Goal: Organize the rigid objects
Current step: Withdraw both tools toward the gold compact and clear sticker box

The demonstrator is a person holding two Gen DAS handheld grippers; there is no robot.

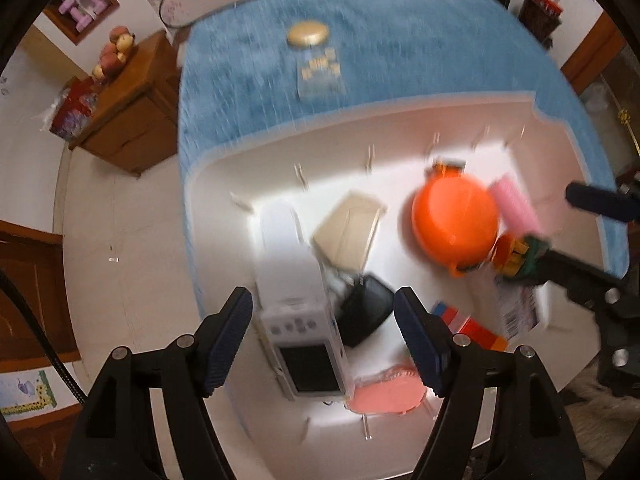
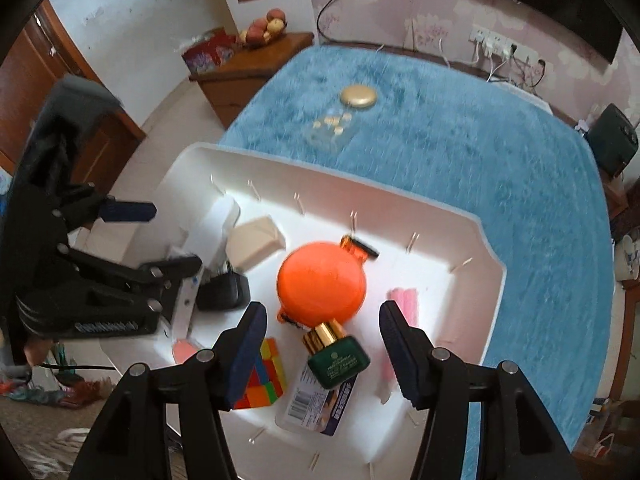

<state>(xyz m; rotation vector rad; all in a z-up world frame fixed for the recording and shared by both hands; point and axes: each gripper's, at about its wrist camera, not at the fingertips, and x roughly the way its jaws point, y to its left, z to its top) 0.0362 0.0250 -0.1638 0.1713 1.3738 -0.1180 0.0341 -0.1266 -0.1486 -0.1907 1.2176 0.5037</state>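
Two grippers: both hang above a white plastic bin [image 2: 494,280], smooth-walled, set on a shaggy blue cover [image 2: 440,128].
Bin contents: a glossy round orange container [image 2: 320,284] near the middle; a green bottle with a gold cap [image 2: 338,354] touching it; a multicoloured cube [image 2: 266,376]; a beige angular box [image 1: 348,228]; a white handheld device with a dark screen [image 1: 308,352]; a black pouch [image 1: 364,312]; a ribbed pink roller [image 1: 516,204].
Outside the bin: a clear jar with a gold lid [image 2: 356,98] lies on the cover.
Left gripper [image 1: 324,340]: jaws parted, empty, over the device.
Right gripper [image 2: 322,350]: jaws parted, pads clear of the bottle below.
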